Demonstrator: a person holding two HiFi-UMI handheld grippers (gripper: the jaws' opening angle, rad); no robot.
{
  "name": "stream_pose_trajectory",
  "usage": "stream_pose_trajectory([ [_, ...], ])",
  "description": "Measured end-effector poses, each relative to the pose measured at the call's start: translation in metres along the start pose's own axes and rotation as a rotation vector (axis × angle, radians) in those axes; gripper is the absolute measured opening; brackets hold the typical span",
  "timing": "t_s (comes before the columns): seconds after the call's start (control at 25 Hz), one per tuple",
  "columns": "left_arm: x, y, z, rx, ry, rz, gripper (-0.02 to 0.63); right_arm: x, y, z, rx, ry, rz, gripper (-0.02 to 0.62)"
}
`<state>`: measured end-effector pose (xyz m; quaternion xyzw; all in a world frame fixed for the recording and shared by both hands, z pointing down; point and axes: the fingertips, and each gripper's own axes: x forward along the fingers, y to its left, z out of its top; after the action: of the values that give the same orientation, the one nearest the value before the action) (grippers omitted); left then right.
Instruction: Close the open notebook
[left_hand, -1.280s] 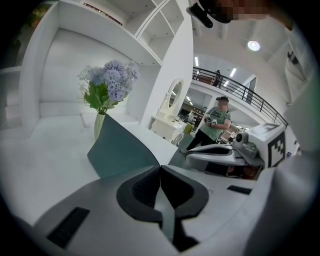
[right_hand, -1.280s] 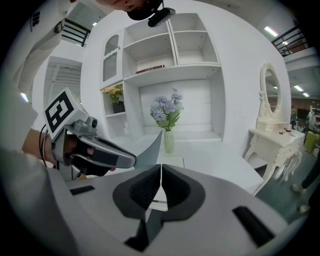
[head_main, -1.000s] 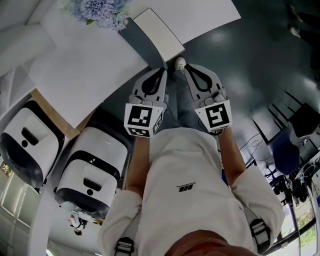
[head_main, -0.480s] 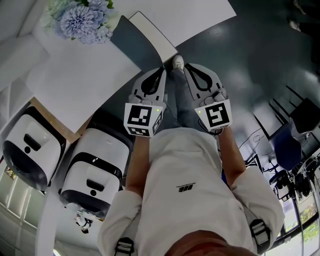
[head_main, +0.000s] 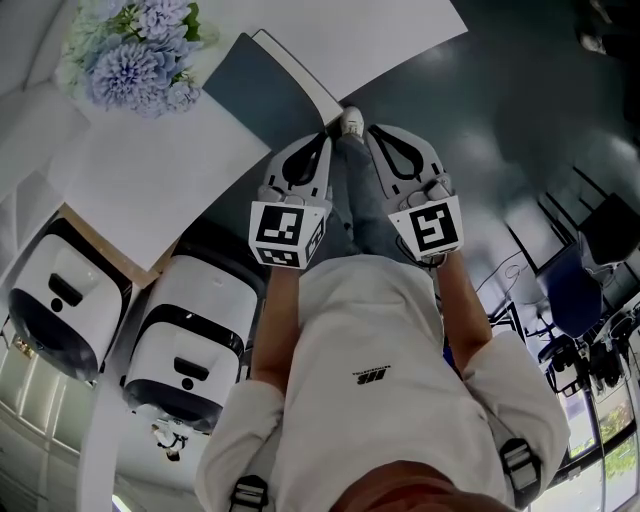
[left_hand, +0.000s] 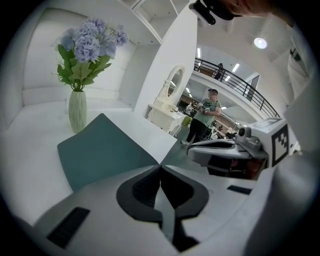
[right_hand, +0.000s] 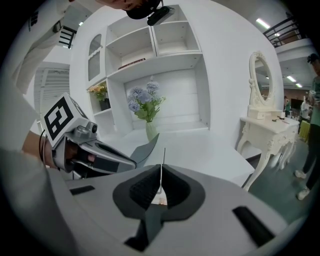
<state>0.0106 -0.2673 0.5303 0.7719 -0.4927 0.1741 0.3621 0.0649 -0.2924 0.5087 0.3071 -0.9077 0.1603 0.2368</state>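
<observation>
Notebook with dark teal cover, at the white desk's near edge, shows more cover than a second ago, so closing advances; right gripper jaws pinch its white page, left gripper jaws are pressed together.

Notebook cover: teal, matt, smooth, card-like. Page: plain white paper, matt. Shells of left gripper and right gripper: smooth grey plastic with a satin sheen. Pads: dark, ribbed, rubbery. Vase, upper left: pale, ribbed, low gloss. Table: white, smooth, matt. Floor, upper right of the head view: dark, glossy.
</observation>
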Motion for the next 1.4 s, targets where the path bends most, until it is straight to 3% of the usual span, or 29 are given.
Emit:
stream_pose_trajectory([
  [0.88,0.042,-0.001,-0.01,-0.017,0.049,0.024,0.0,-0.001,-0.035,-0.017,0.025,0.026,-0.003,-0.003],
  [1.4,0.059,0.002,-0.017,-0.022,0.068,0.013,0.0,0.005,-0.033,-0.025,0.042,0.044,0.019,-0.003],
])
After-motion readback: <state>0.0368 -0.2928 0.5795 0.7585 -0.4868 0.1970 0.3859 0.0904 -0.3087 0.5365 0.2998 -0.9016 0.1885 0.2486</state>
